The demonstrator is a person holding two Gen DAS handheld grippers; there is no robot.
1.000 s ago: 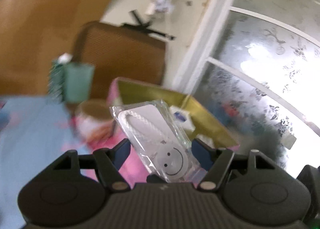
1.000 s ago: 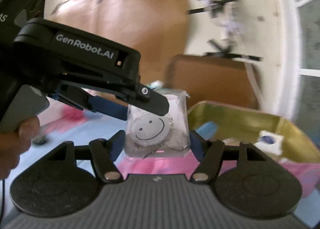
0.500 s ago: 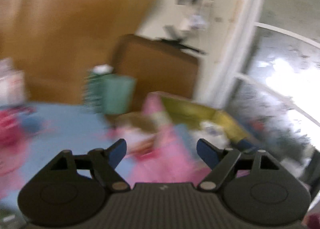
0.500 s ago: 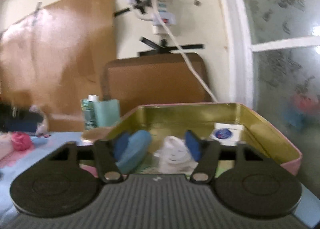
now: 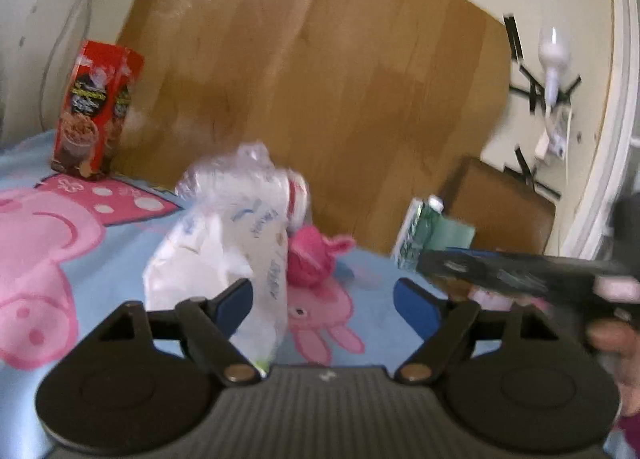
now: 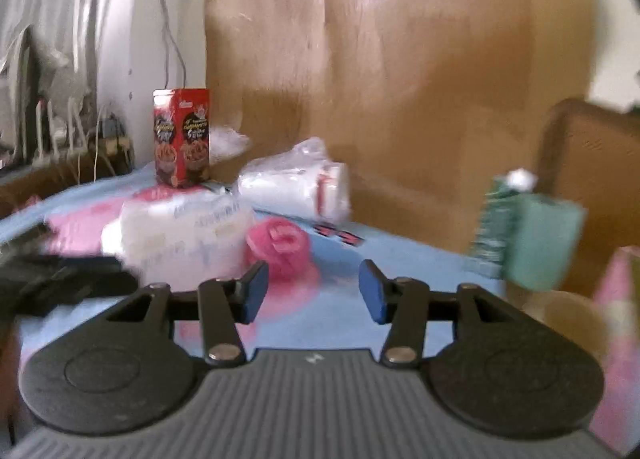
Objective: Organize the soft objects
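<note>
The white plastic pack [image 5: 224,255] stands on the table [image 5: 380,323] on the cartoon-printed blue cloth, its long axis running upright and leaning slightly right, crinkled top up. It sits just ahead of the left claw [image 5: 323,299], overlapping the left finger [image 5: 234,301]; contact is unclear. That claw is parted wide and grips nothing. A pink soft ball [image 5: 310,261] lies just right of the pack. From the right claw [image 6: 313,291], half parted and empty, the pack [image 6: 180,239] lies ahead to the left, the ball [image 6: 280,249] nearer. A red carton [image 6: 182,137] stands behind.
</note>
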